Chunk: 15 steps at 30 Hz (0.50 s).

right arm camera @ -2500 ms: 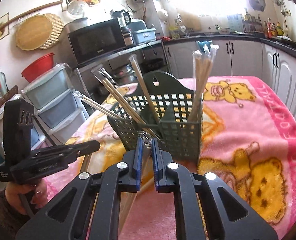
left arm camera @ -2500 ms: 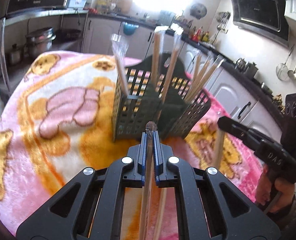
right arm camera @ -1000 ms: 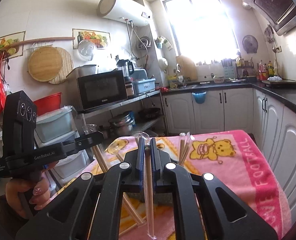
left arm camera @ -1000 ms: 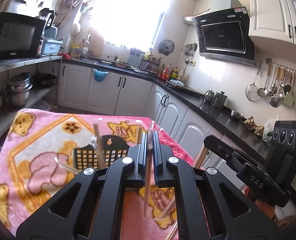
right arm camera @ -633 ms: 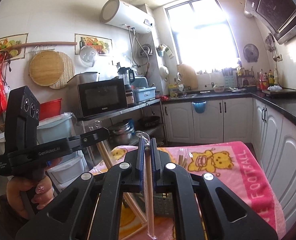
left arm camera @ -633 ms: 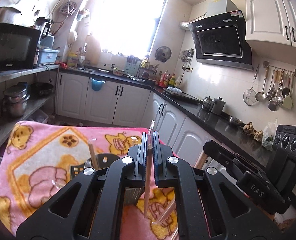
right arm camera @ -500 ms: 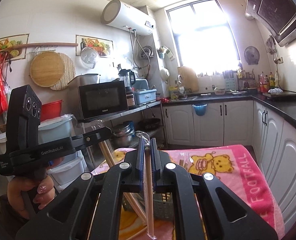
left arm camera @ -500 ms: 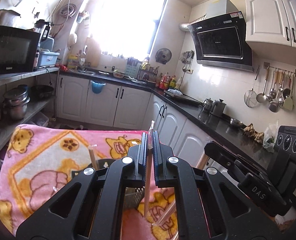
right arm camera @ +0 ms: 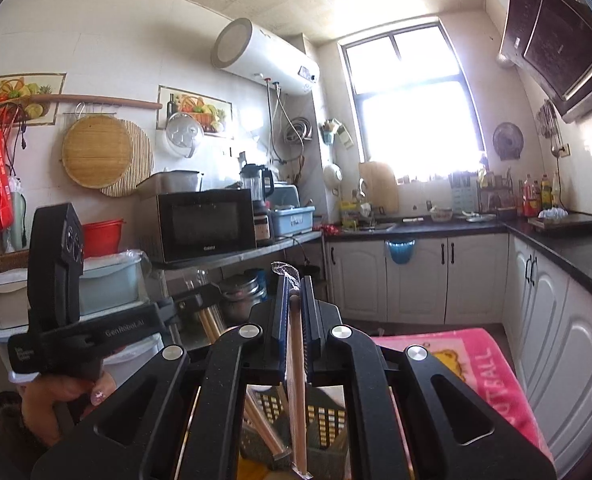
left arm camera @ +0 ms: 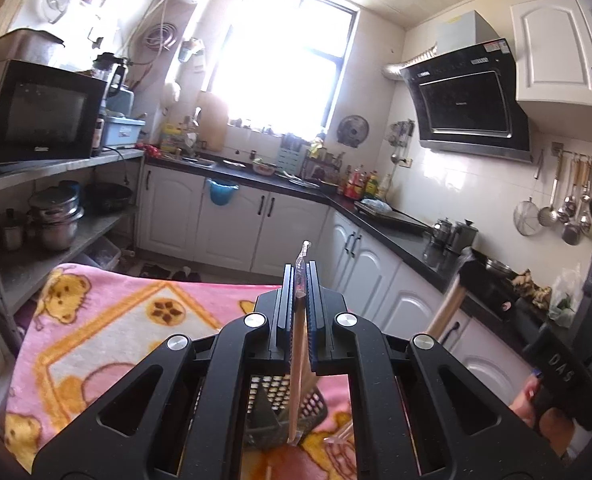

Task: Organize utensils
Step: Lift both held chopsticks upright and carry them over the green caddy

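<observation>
Two claws are up high over the tabletop, which is wearing a pink bear-print blanket [left arm camera: 96, 328]. Under both claws the dark green mesh utensil basket [left arm camera: 316, 404] is sitting on that blanket. Your left claw [left arm camera: 301, 280] is pinching a plastic-wrapped pair of chopsticks [left arm camera: 296, 380], hanging nearly upright with the lower end just above the basket, clear wrapper poking out above the fingertips. Your right claw [right arm camera: 294, 292] is pressing on another wrapped chopstick pair [right arm camera: 298, 392], lower end dropping toward the basket; more wrapped sticks are leaning inside it. Each claw is showing in the other's view, off to the side, with sticks pinched.
</observation>
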Tool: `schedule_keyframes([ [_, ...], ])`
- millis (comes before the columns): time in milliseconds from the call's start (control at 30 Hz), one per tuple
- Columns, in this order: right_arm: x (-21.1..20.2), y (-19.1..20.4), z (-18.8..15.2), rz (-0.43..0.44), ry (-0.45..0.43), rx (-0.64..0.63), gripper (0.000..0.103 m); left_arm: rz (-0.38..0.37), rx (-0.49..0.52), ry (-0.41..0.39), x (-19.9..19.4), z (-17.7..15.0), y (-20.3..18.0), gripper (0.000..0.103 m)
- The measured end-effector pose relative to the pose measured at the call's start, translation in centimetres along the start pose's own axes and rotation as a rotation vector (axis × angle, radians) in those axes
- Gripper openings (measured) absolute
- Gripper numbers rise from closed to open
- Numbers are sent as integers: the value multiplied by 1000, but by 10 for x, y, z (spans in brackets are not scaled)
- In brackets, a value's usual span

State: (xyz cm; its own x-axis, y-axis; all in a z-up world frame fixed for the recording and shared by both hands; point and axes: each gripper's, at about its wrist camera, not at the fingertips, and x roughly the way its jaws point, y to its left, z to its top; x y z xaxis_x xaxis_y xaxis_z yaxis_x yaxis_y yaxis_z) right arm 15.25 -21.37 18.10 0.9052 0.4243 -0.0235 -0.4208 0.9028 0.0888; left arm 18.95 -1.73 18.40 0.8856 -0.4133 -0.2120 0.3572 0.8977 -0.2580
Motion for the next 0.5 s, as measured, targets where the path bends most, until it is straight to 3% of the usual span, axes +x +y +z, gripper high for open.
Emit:
schedule_keyframes([
  [300,24,1,14,-23,-36,-20,6,63,-22,-24,14,2,13,3],
  [500,47,1,10,-41,-37,-46,6,85,-36,1,34,-6,18,3],
])
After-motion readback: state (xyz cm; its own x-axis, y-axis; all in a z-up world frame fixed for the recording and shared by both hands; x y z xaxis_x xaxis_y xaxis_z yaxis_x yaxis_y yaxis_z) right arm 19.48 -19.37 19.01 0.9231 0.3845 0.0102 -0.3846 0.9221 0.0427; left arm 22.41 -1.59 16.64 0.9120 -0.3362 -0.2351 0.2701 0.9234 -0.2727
